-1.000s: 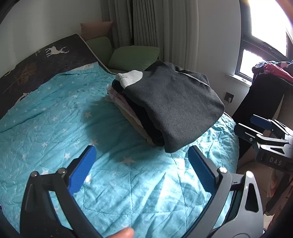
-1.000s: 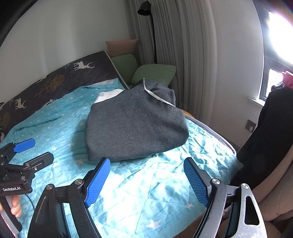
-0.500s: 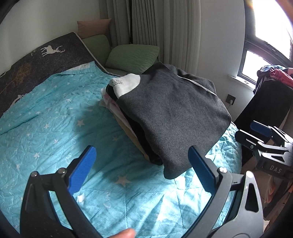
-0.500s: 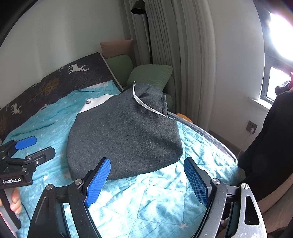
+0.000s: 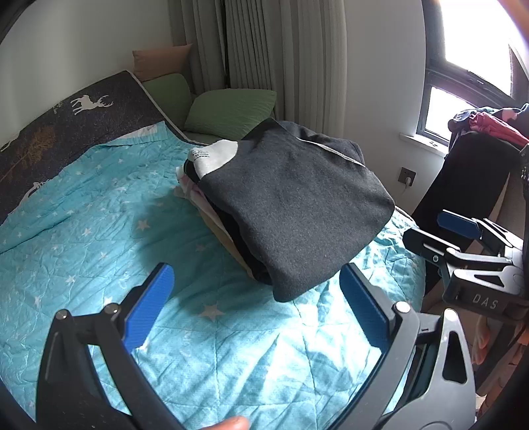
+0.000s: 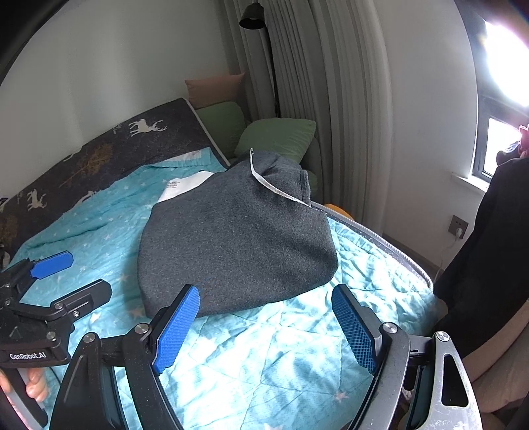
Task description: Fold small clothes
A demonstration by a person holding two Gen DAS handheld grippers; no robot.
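Observation:
A folded dark grey garment tops a stack of folded clothes on a turquoise star quilt; a white piece with a label pokes out at its far end. My left gripper hovers open just short of the stack's near corner, holding nothing. In the right wrist view the same grey garment lies ahead of my right gripper, whose blue pads stand wide apart and empty, close to its near edge. The left gripper shows at that view's left, the right gripper at the left wrist view's right.
Green pillows and a dark deer-print cover lie at the bed's head. Curtains and a floor lamp stand behind. Dark clothes hang on a rack right of the bed, under a window. A wall socket sits low.
Both grippers have drawn closer to the stack, which now looms larger in each view. Their jaws have stayed wide apart and empty throughout.

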